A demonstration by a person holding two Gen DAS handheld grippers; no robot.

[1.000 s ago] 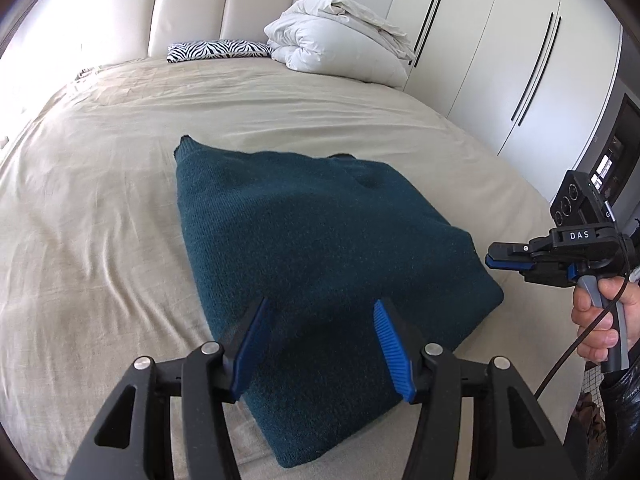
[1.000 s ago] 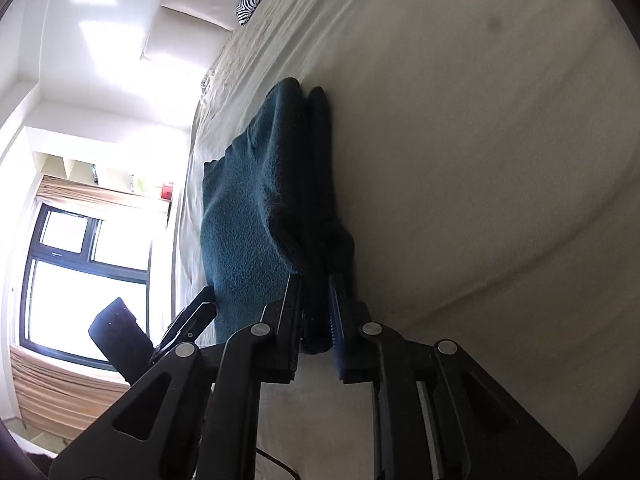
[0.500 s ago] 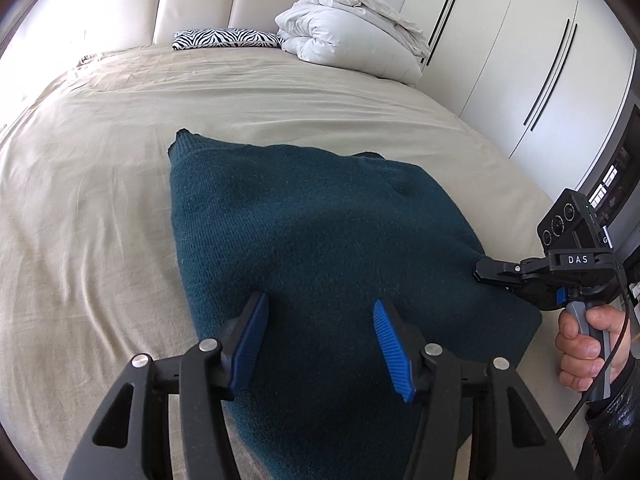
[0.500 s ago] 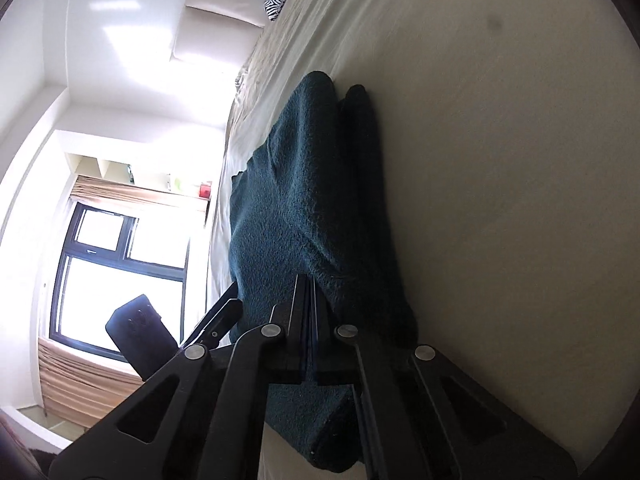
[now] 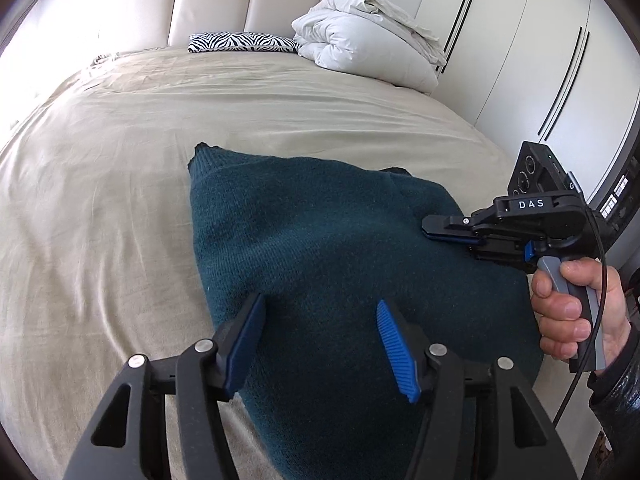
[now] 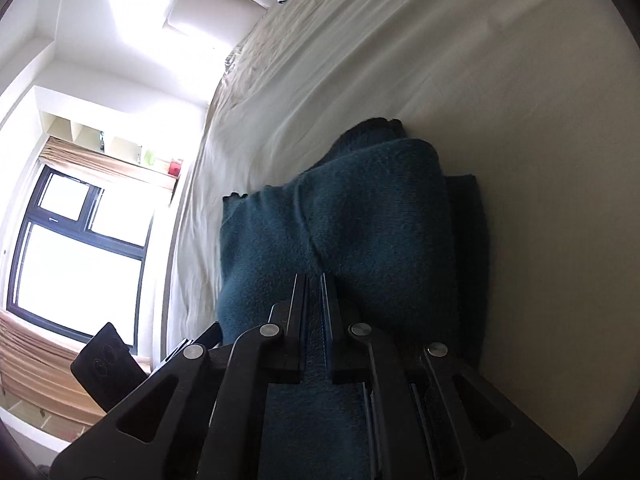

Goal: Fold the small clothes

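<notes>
Sweater (image 5: 340,264) lifted further, right tool (image 5: 430,227) clamped on.

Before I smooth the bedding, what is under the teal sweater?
The teal sweater lies on the beige bedsheet, which shows all round it. The right gripper pinches its edge; a darker folded layer peeks out beneath. Anything else under it is covered.
</notes>
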